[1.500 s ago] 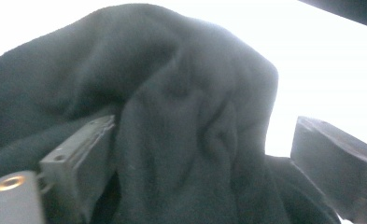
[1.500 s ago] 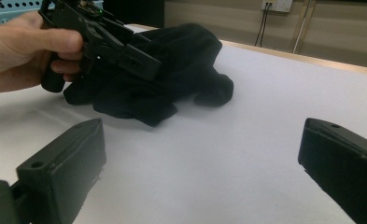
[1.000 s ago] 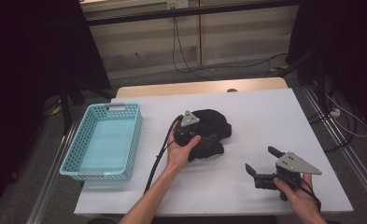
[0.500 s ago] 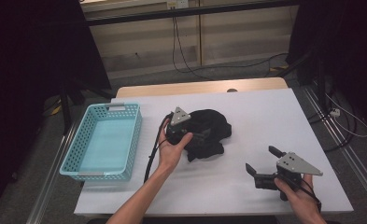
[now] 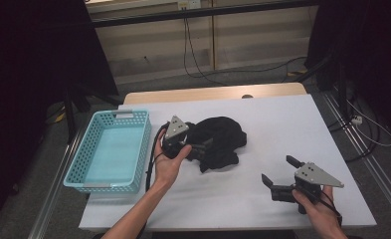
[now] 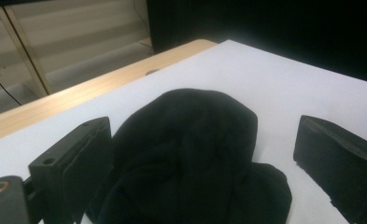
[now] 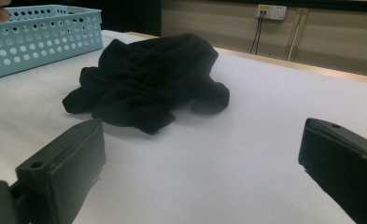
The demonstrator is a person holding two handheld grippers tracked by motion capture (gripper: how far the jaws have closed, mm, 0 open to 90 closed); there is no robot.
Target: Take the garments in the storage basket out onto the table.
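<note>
A crumpled black cloth (image 5: pixel 220 141) lies near the middle of the white table (image 5: pixel 292 124). My left gripper (image 5: pixel 202 147) is at the cloth's left edge, pointing right into it. In the left gripper view it (image 6: pixel 203 140) is open, and the cloth (image 6: pixel 190 140) bulks between and ahead of the wide-apart jaws. My right gripper (image 5: pixel 278 171) is held low near the front right of the table, open, with nothing between its fingers. In the right gripper view it (image 7: pixel 200 149) faces the cloth (image 7: pixel 148 79) across bare table.
A light blue perforated basket (image 5: pixel 83 169) stands at the table's left side, just left of my left hand, and it holds nothing; its wall (image 7: pixel 31 39) appears in the right gripper view. A wooden strip (image 5: pixel 213 93) runs along the far table edge.
My left gripper has drawn back to the left, toward the basket side of the cloth. The cloth and the right gripper have stayed put.
</note>
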